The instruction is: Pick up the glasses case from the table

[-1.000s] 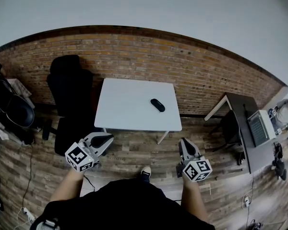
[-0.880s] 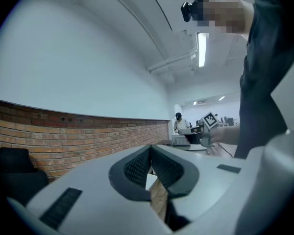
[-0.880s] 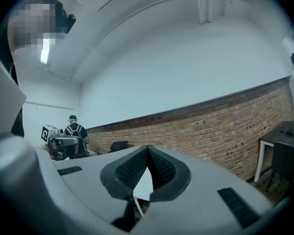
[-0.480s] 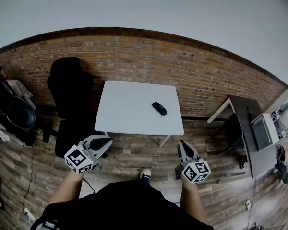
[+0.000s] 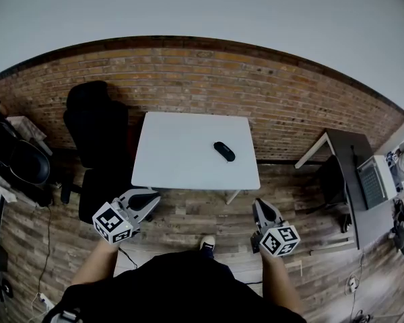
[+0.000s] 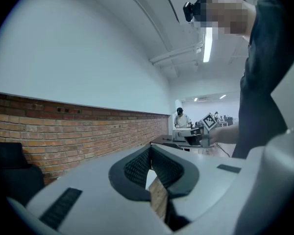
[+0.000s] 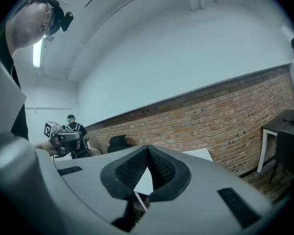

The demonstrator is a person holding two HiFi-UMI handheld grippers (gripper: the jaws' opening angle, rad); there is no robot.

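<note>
A small dark oval glasses case lies on the right half of a white table that stands against a brick wall. My left gripper hangs in front of the table's near left corner, its jaws closed together with nothing in them. My right gripper is held off the near right corner, also shut and empty. Both are well short of the case, over the wooden floor. In the left gripper view the jaw tips meet; in the right gripper view the jaw tips meet too, with the table's white top behind them.
A black office chair stands at the table's left side. A dark desk with a laptop is at the right. Bags and gear sit at far left. Another person stands in the background.
Both grippers drifted slightly, the right one a little lower and rightward in the head view. The table and case shifted a touch in view. The jaws stayed closed.
</note>
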